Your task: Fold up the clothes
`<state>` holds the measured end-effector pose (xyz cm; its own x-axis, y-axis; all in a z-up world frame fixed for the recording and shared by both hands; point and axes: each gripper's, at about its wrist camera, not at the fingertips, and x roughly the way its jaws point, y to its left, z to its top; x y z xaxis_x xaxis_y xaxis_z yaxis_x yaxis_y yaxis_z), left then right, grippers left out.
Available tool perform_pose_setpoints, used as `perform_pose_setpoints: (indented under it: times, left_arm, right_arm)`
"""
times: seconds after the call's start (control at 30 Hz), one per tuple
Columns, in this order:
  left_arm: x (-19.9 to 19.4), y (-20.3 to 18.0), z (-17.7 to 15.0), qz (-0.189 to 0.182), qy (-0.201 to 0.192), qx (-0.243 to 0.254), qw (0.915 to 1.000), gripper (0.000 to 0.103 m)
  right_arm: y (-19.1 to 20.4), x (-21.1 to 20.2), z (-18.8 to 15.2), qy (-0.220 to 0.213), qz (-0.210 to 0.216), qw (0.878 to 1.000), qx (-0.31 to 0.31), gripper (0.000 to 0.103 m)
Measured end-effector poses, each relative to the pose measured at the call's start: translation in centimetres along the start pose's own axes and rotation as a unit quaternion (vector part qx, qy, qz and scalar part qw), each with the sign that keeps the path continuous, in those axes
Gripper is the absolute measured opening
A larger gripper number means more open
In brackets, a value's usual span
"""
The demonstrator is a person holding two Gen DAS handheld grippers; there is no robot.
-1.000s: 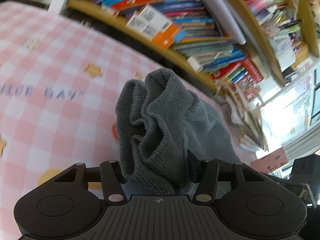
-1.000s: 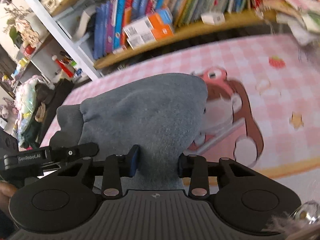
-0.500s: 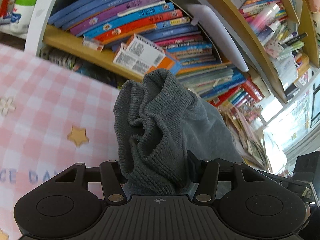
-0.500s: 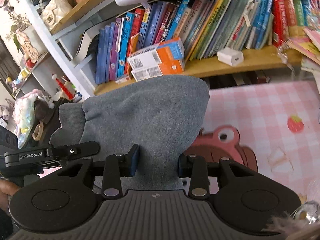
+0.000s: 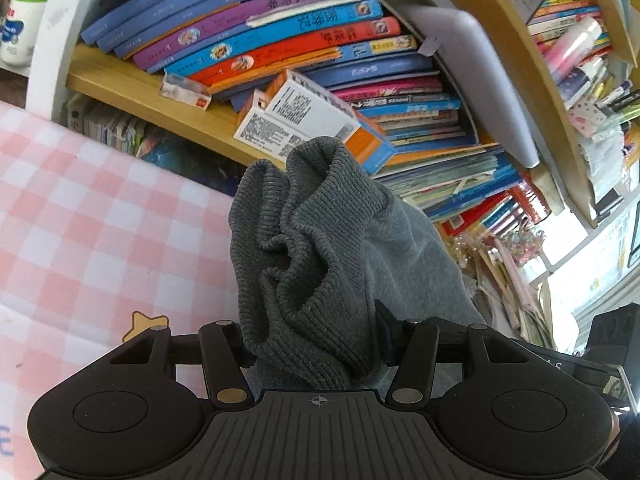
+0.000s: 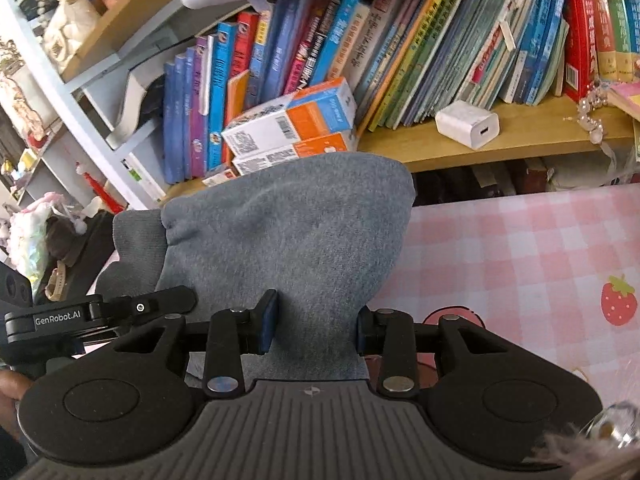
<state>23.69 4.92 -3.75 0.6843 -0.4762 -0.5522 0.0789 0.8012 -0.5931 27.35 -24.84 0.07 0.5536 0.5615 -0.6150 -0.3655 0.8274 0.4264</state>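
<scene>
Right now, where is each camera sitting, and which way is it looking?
Left wrist: sits on the left gripper, faces the bookshelf over the pink cloth; its fingers pinch the grey garment.
Right wrist: sits on the right gripper, faces the same shelf; the left gripper and a hand show at its left.
Shared: the garment, orange-and-white boxes, pink cloth.

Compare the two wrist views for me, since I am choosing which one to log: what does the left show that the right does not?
Only the left wrist view shows the ribbed knit cuff of the grey garment, bunched between the left tongs. Only the right wrist view shows the small white charger cube, the red strawberry print, and smooth grey fabric in the right tongs. Both show the pink checked cloth, the orange-and-white boxes and shelved books.
</scene>
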Motion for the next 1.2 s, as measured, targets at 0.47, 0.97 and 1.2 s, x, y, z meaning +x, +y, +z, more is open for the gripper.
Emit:
perform_pose_setpoints:
  times: [0.47, 0.97, 1.2]
  left_arm:
    - [2.2, 2.5, -1.1, 0.009, 0.011, -0.051, 0.9986, 0.071]
    - [-4.2, 0.8, -4.8, 0.043, -0.018, -0.060, 0.9971, 0.074]
    - [-6.2, -0.6, -7.3, 0.055, -0.011, -0.047, 0.9973, 0.074]
  right_arm:
    - [-4.3, 2.5, -1.2, 0.036, 0.013, 0.995, 0.096, 0.057]
    - [-2.1, -4.3, -4.3, 0.027, -0.043, 0.994, 0.092, 0.074]
    - [0.1, -6.3, -6.6, 0.028, -0.065, 0.996, 0.051, 0.075]
